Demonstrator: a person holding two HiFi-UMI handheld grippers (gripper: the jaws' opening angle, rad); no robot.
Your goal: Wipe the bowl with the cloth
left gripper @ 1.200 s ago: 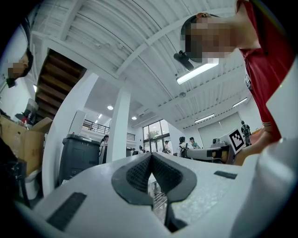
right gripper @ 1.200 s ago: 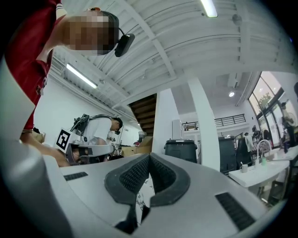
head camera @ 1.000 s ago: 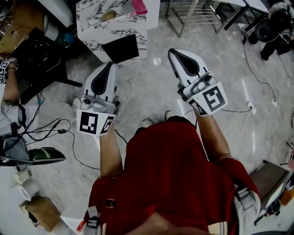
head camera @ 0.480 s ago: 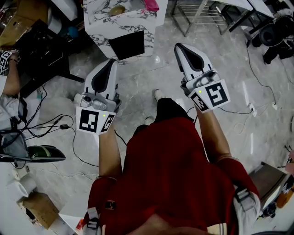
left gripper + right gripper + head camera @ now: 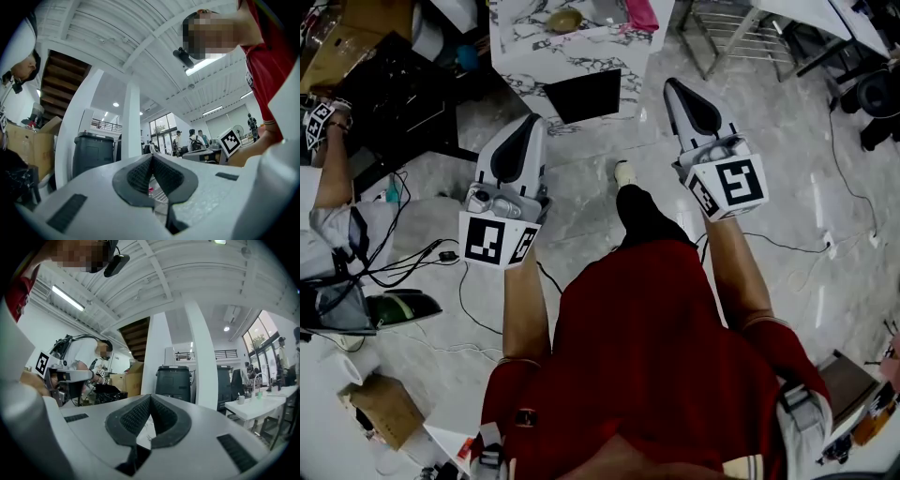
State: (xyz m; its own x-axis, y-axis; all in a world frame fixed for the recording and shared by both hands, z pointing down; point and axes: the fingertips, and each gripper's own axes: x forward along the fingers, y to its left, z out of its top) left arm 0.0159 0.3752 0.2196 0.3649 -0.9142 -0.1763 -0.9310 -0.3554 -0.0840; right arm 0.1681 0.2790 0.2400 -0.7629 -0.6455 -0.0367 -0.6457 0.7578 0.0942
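The marble table (image 5: pixel 525 56) runs off the head view's top edge, which also cuts the pink cloth (image 5: pixel 641 14) near its right edge; the brownish thing (image 5: pixel 565 20) on it is too small to tell.

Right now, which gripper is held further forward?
The right gripper: in the head view its tip reaches further up, toward the marble table, than that of the left gripper.

I find an open workshop hall. A grey marbled stone floor (image 5: pixel 591 141) carries loose black cables (image 5: pixel 403 267). Brown cardboard boxes (image 5: pixel 342 47) sit at ten o'clock and a white marble-patterned table (image 5: pixel 581 56) at twelve. A white beamed ceiling (image 5: pixel 108 28) spans overhead.
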